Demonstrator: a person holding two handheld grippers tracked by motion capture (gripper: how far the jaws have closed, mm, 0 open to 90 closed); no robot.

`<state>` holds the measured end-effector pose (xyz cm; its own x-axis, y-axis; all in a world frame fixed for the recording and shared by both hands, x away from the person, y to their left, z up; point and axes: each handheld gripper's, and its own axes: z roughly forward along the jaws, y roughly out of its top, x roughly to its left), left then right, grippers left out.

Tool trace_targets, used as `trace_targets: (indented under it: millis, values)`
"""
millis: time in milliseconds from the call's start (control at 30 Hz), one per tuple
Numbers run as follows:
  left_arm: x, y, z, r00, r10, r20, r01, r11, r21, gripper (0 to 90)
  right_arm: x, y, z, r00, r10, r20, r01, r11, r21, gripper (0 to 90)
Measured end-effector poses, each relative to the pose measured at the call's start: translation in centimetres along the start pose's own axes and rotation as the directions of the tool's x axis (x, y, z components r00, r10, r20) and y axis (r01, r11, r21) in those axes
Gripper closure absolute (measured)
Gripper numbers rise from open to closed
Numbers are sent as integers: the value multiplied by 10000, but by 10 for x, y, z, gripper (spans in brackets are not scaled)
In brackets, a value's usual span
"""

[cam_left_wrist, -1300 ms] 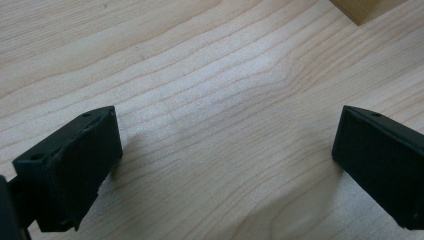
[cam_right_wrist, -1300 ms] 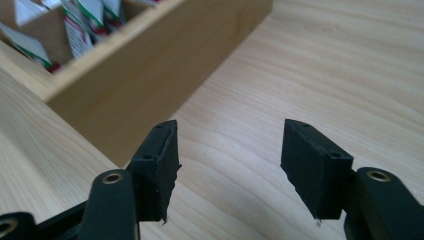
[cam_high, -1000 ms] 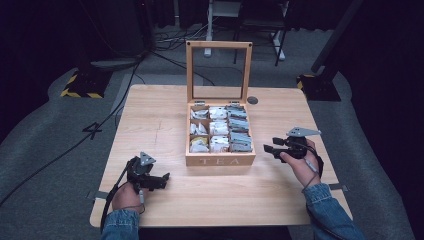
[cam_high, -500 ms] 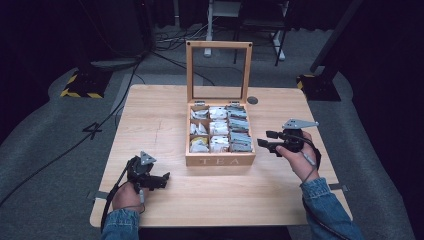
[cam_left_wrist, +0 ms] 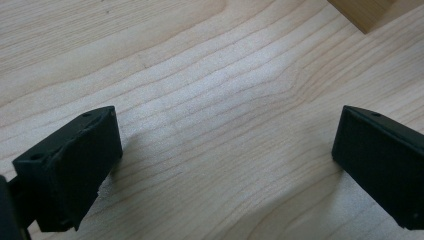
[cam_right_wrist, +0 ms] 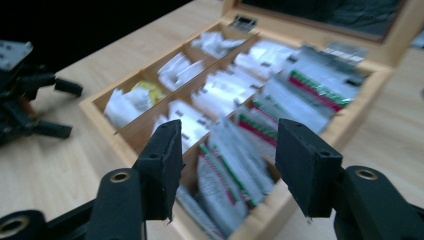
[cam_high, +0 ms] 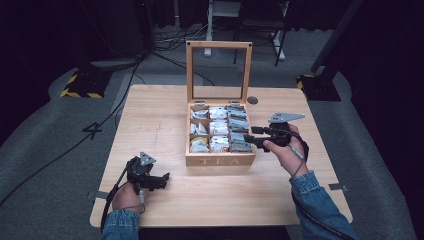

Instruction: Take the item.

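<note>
Poised with jaws apart, right gripper (cam_high: pixel 251 136) just right of tea box (cam_high: pixel 220 161) (left gripper (cam_high: pixel 161 180) agape, farther).

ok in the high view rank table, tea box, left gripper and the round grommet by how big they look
1. table
2. tea box, lid open
3. left gripper
4. round grommet

None look close enough to tie.

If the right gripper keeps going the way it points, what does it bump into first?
Probably the tea bags in the near compartment of the open wooden tea box; the right gripper points its open jaws at them.
</note>
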<state>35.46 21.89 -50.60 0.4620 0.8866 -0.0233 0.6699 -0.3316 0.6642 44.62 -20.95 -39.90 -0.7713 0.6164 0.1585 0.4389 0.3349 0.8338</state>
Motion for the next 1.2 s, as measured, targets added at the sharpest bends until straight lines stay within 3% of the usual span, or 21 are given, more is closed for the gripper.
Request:
trace_targets:
  millis: [133,433,467,633,667,900,1033,1067,1200]
  values:
    - [0,0,0,10000,14,-1,-14,10000,-3,0,10,4,14,9980,-341,-526,359,9988,343,463]
    - [0,0,0,10000,12,-2,-12,10000,-2,0,21,11,39,9928,-672,-993,760,9933,872,509]
    - [0,0,0,10000,4,7,-4,10000,4,0,23,14,46,9901,-778,-1165,918,9885,1200,531]
    - [0,0,0,10000,1,9,-1,10000,5,0,24,19,58,9863,-966,-1338,1195,9772,1757,551]
    - [0,0,0,10000,3,9,-3,10000,4,0,24,22,63,9841,-1105,-1390,1372,9701,2002,550]
    - [0,0,0,10000,14,-2,-14,10000,-2,0,25,23,79,9818,-1243,-1433,1577,9547,2522,581]
    - [0,0,0,10000,1,8,-1,10000,3,0,27,22,84,9797,-1259,-1561,1662,9452,2809,656]
    - [0,0,0,10000,5,9,-5,10000,5,0,28,22,85,9783,-1302,-1614,1745,9373,3015,693]
    - [0,0,0,10000,2,9,-2,10000,4,0,30,21,88,9761,-1430,-1635,1900,9270,3233,719]
